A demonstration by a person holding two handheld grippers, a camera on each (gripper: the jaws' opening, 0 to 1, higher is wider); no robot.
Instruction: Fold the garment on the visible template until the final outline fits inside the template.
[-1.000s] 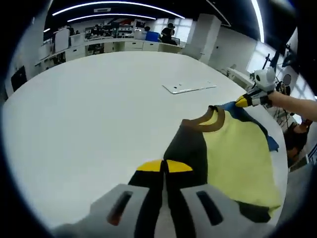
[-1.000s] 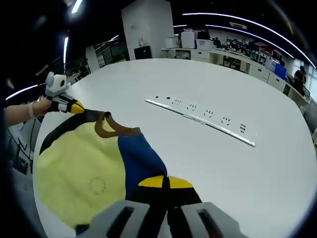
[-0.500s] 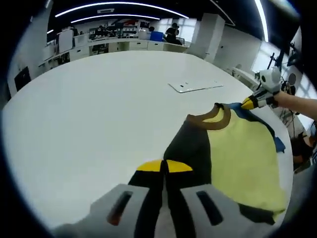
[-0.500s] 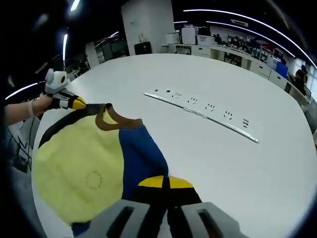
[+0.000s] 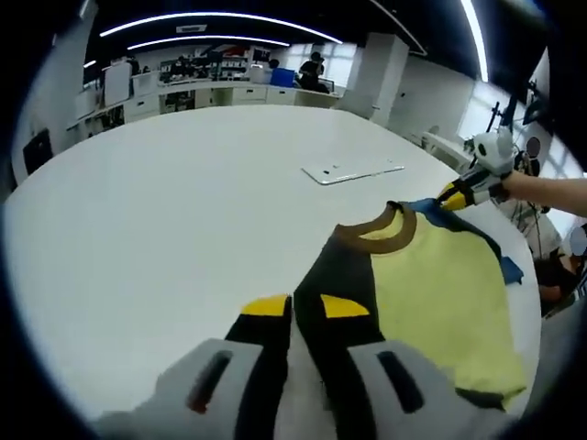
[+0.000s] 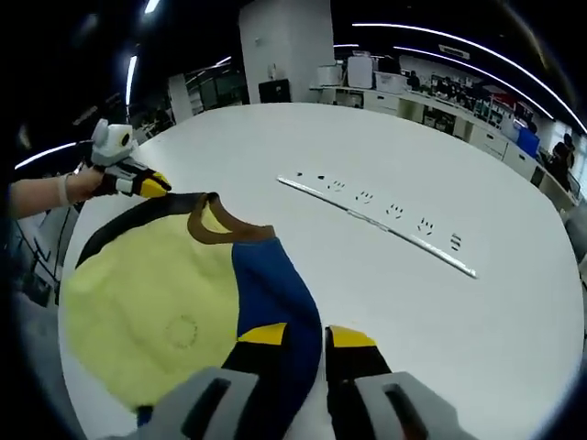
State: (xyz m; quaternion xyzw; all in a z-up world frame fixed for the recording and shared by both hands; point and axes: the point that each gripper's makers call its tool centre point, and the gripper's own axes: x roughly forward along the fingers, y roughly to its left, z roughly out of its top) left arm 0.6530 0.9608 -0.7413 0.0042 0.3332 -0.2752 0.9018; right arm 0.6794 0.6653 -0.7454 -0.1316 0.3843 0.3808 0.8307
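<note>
- Left gripper view: the left gripper [image 5: 293, 307] has its yellow-tipped fingers [image 5: 268, 305] slightly apart over the white desk [image 5: 165, 211], gripping nothing; the dark sleeve of the T-shirt [image 5: 431, 293] lies just ahead of and under the right-hand finger.
- Beyond the fingers, the garment's yellow body and brown collar [image 5: 378, 236] lie flat on the desk.
- Farther ahead, a flat white template strip [image 5: 353, 170] rests on the desk, apart from the shirt.
- Right gripper view: the right gripper [image 6: 307, 336] also has its fingers parted, with the shirt's blue sleeve [image 6: 271, 293] against the left-hand finger.
- The printed strip lies well ahead, right of the fingers.
</note>
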